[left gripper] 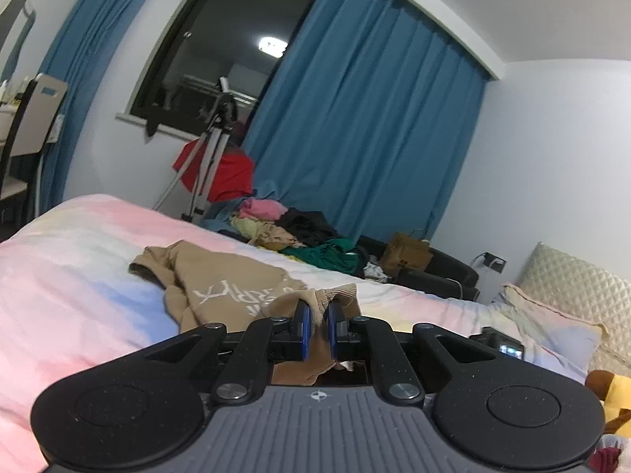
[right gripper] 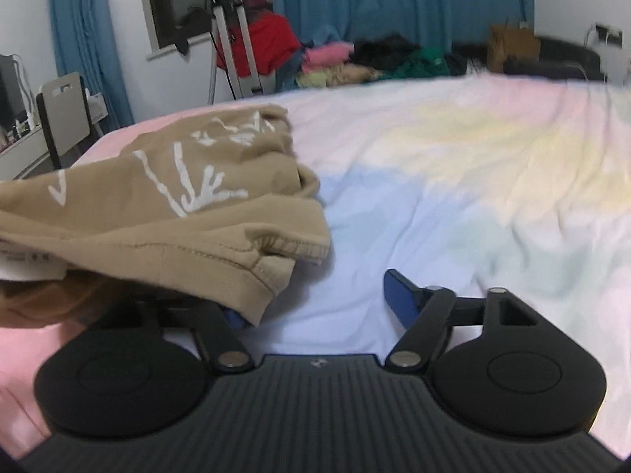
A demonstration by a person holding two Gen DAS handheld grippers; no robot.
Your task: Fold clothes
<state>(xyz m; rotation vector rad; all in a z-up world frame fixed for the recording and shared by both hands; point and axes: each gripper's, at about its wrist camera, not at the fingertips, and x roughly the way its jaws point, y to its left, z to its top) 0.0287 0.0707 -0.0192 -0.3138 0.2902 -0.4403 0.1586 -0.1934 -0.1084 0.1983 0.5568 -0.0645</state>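
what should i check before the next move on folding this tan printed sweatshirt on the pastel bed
1. Left gripper has a grip: ok, its blue pads are shut on a ribbed edge of the tan printed sweatshirt.
2. Right gripper has a grip: not ok, its jaws stand apart with only pastel bedsheet between them; the hem drapes over its left finger.
3. Garment laid flat: not ok, it is bunched and creased.
4. Free bed beside the garment: ok, bare sheet shows to its right in the right wrist view.
5. Sleeves located: cannot tell, the bunching hides them.
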